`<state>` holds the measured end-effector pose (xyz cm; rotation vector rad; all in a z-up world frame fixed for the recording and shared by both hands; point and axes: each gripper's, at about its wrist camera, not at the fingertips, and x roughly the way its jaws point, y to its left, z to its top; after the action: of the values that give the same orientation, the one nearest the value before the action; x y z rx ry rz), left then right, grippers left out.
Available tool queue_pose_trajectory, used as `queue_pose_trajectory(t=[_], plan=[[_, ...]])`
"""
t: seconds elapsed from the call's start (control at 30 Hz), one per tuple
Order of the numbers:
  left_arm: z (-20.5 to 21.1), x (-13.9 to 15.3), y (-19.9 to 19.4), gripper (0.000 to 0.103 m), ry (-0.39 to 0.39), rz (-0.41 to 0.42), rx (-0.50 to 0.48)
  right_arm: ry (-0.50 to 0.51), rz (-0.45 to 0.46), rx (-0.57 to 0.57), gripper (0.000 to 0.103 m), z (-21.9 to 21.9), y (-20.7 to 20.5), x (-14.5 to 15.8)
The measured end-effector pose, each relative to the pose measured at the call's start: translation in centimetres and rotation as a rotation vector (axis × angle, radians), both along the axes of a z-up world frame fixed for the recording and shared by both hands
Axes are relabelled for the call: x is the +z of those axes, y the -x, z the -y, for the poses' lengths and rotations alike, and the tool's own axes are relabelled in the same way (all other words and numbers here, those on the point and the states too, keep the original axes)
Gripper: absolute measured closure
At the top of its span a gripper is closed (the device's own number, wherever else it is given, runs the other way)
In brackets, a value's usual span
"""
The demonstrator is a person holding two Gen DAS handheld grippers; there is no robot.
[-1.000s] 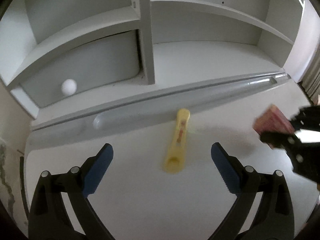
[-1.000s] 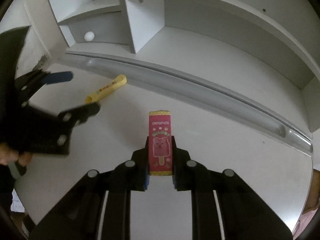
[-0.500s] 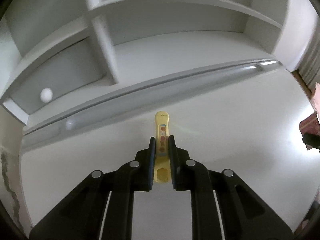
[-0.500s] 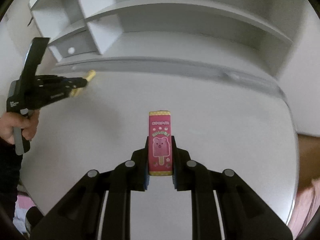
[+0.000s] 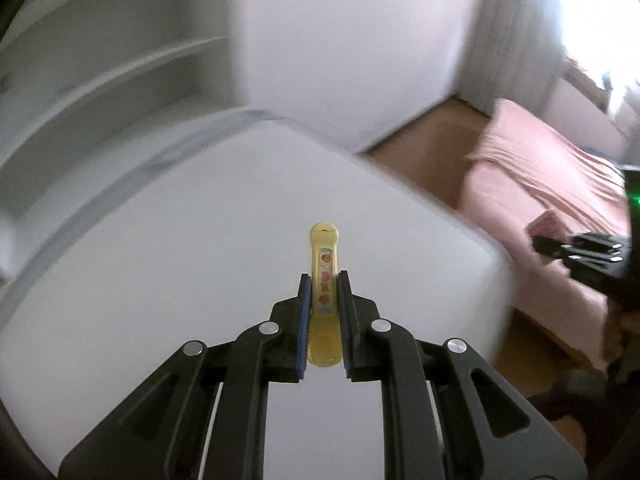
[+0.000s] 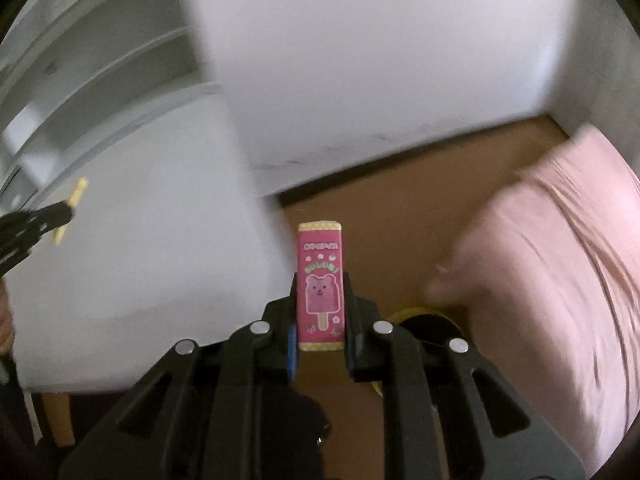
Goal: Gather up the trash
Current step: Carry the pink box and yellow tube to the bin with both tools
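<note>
My left gripper (image 5: 324,280) is shut on a yellow tube-shaped wrapper (image 5: 325,256) and holds it above the white desk (image 5: 160,260). My right gripper (image 6: 320,280) is shut on a pink ice-cream wrapper with a bear on it (image 6: 320,280), held past the desk's right edge above the brown floor (image 6: 380,208). A bin with a yellow rim (image 6: 424,316) and dark inside shows just below and right of the right gripper, partly hidden by it. The left gripper and the yellow wrapper (image 6: 76,200) show at the left of the right wrist view. The right gripper (image 5: 560,246) shows at the right of the left wrist view.
White shelves (image 5: 100,80) stand at the back left of the desk. A white wall (image 6: 380,60) is behind. A bed with a pink cover (image 6: 560,260) stands to the right of the bin. A wooden desk leg (image 6: 56,416) is at the lower left.
The left gripper closed on the yellow wrapper and lifted it. Both grippers swung to the right, off the shelves; the right one now hangs past the desk's edge over the floor, beside the bin.
</note>
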<state>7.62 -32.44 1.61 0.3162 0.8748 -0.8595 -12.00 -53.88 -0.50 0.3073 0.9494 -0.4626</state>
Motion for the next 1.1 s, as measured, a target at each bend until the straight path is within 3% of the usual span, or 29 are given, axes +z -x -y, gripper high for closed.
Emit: queue_pose_trajectory(t=[0.2,0.47,0.87,1.1], plan=[[10.2,-0.6,7.5,0.091,0.016,-0.047,-0.221,-0.056,-0.017,-0.22,0.086,6.3,7.2,-3.7],[19.0,-3.7,15.4,0.091,0.014,-0.103,-0.422,-0.167,-0.054,-0.319,0.086,11.0,10.1,-9.2],[25.4,-12.0,16.4,0.091,-0.073,-0.185,-0.412,-0.253,-0.129,-0.342,0.086,14.5,9.5,-14.8],[25.3,-13.2,16.1,0.091,-0.091,-0.209,-0.411,-0.27,-0.134,-0.35,0.086,14.3,9.4,-15.1]])
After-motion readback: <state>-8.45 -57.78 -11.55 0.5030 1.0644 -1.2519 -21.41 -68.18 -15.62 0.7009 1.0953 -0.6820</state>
